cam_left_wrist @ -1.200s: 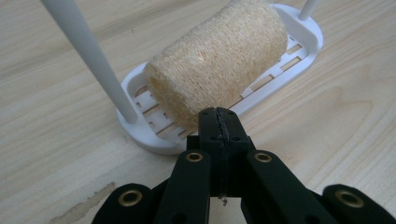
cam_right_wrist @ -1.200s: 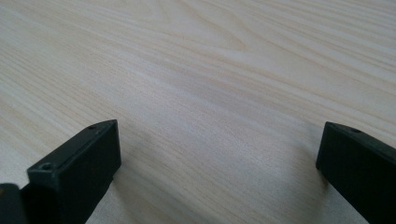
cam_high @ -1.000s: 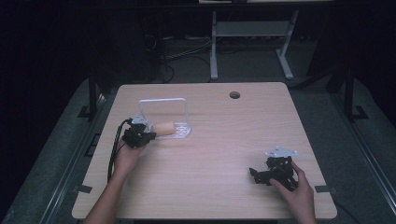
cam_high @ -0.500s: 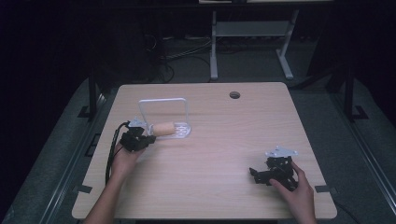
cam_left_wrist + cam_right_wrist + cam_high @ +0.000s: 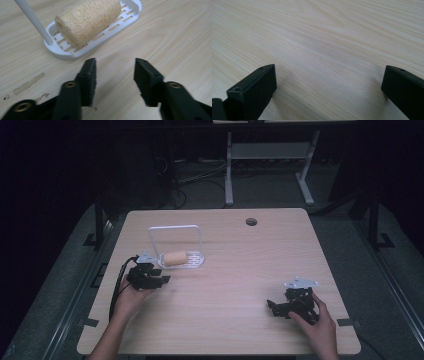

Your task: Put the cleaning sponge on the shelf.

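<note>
Now the step in hand looks like a release: the left claw (image 5: pixel 161 279) sits just short of the white rack (image 5: pixel 192 264) near the desk's left edge, and its jaws have just been opening, with nothing between them. In the left gripper view they stand half spread over bare wood, while the loofah roll (image 5: pixel 87 20) lies on its side on the rack's slatted base, apart from the pads (image 5: pixel 89 80). To finish well, the person would do best to draw the left claw straight back along its own line, keeping it low and level, so that neither jaw catches the rack's rim or the thin white post (image 5: pixel 33 21) rising beside the roll. The rack looks light; a nudge could slide it across the smooth top, and the roll, being round, might turn off the slats. Further right, near the desk's front right corner, the right claw (image 5: pixel 275 307) rests in the hand with its jaws spread wide and nothing in them; it need only keep clear.

The desk (image 5: pixel 235 270) is pale wood-grain laminate, with a few dull smears (image 5: pixel 28 83) near the rack and a round cable hole (image 5: pixel 251 221) towards the back edge. Around it the room is dark, with grey floor, loose cables (image 5: pixel 195 175) and a light metal stand (image 5: pixel 270 165) beyond the back edge.
</note>
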Demonstrator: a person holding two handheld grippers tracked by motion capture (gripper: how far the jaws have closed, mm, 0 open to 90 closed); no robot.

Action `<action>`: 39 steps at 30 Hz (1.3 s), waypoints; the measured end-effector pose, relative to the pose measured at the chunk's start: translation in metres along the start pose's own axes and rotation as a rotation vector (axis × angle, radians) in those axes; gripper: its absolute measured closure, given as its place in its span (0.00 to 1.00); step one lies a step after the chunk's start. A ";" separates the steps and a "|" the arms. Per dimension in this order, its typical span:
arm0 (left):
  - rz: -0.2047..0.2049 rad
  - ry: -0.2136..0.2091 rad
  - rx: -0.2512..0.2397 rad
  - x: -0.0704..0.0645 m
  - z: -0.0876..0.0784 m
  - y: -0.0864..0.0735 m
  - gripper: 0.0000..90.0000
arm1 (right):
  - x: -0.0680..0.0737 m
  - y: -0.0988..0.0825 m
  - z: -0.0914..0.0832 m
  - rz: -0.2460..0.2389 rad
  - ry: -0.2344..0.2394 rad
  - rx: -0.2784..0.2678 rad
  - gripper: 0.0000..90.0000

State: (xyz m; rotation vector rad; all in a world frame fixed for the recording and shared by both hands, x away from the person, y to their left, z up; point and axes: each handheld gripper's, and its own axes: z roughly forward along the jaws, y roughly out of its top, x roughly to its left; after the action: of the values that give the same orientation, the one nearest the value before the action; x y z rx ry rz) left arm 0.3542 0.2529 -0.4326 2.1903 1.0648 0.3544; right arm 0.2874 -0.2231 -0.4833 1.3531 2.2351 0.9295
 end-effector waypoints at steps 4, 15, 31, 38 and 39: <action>0.013 -0.005 0.007 -0.003 -0.001 -0.002 0.39 | 0.000 0.000 0.000 0.000 0.000 0.000 0.00; 0.039 0.006 -0.003 -0.013 -0.009 -0.017 0.19 | 0.000 0.000 0.000 0.001 0.000 0.000 0.00; 0.054 0.025 -0.005 -0.024 -0.026 -0.048 0.17 | 0.000 0.000 0.000 0.001 0.000 0.000 0.00; 0.042 0.030 -0.006 -0.025 -0.035 -0.067 0.17 | 0.000 0.000 0.000 0.003 0.001 -0.001 0.00; 0.041 0.030 -0.004 -0.026 -0.037 -0.069 0.17 | 0.000 0.000 0.000 0.003 0.001 0.000 0.00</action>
State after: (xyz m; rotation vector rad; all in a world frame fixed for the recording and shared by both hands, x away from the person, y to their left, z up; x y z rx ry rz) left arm 0.2786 0.2804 -0.4509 2.2126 1.0356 0.4082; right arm 0.2873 -0.2229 -0.4833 1.3567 2.2341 0.9322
